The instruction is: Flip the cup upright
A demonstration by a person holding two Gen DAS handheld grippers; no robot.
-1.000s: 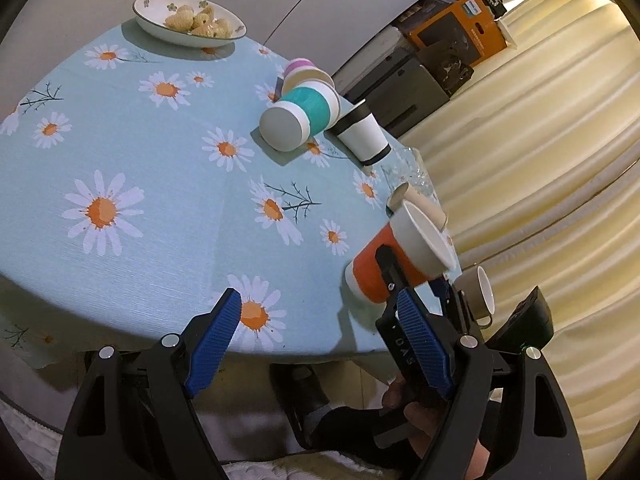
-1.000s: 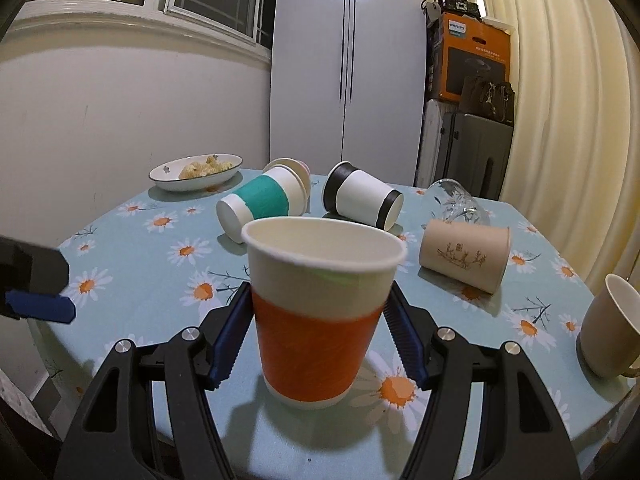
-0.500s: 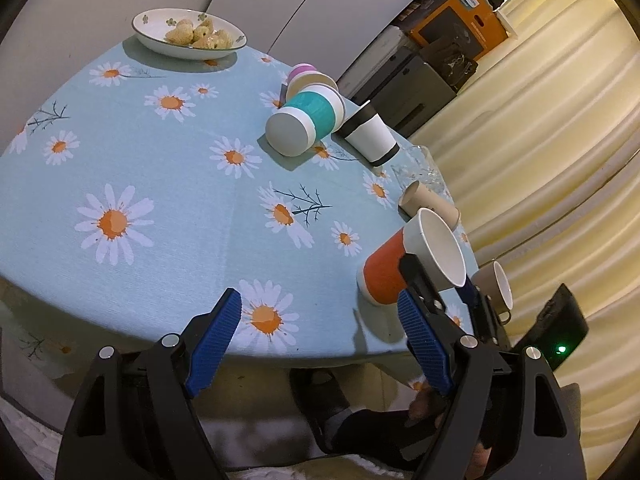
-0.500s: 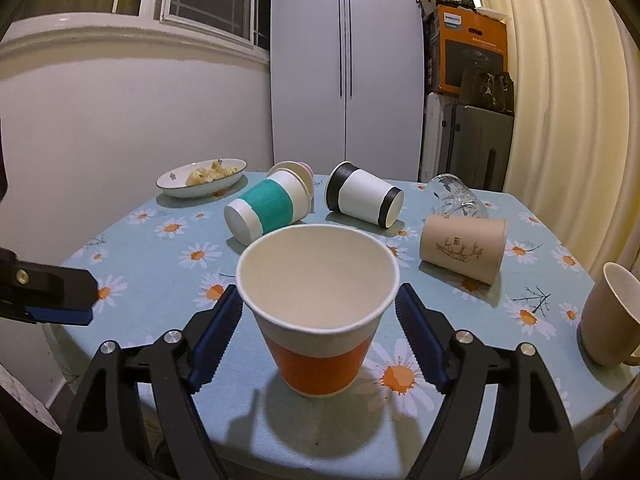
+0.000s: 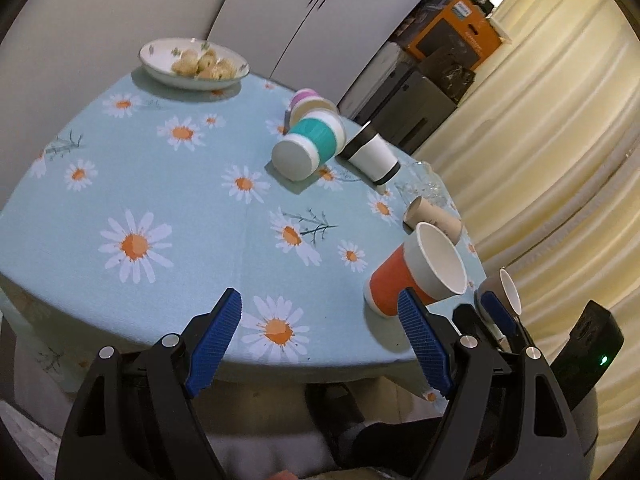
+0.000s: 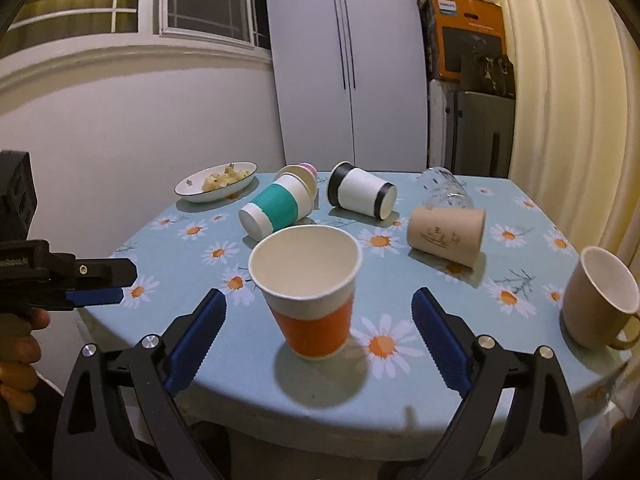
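Note:
An orange and white paper cup [image 6: 310,292] stands upright near the front edge of the daisy tablecloth [image 6: 400,272]; it also shows in the left wrist view [image 5: 416,272]. My right gripper [image 6: 318,340] is open, its blue pads well apart on either side of the cup and a little back from it, touching nothing. My left gripper [image 5: 320,340] is open and empty over the table's front edge, to the left of the cup. It shows at the left of the right wrist view [image 6: 96,284].
Lying on their sides further back are a teal-banded cup [image 6: 276,208], a black-banded cup [image 6: 362,194], a beige cup [image 6: 446,234] and a clear glass [image 6: 446,188]. A cream mug [image 6: 596,304] stands at the right edge. A bowl of food [image 6: 216,180] sits at the back left.
My right gripper let go of the orange cup, opened wide and drew back. The cup stays standing on the table. My left gripper pulled back a little.

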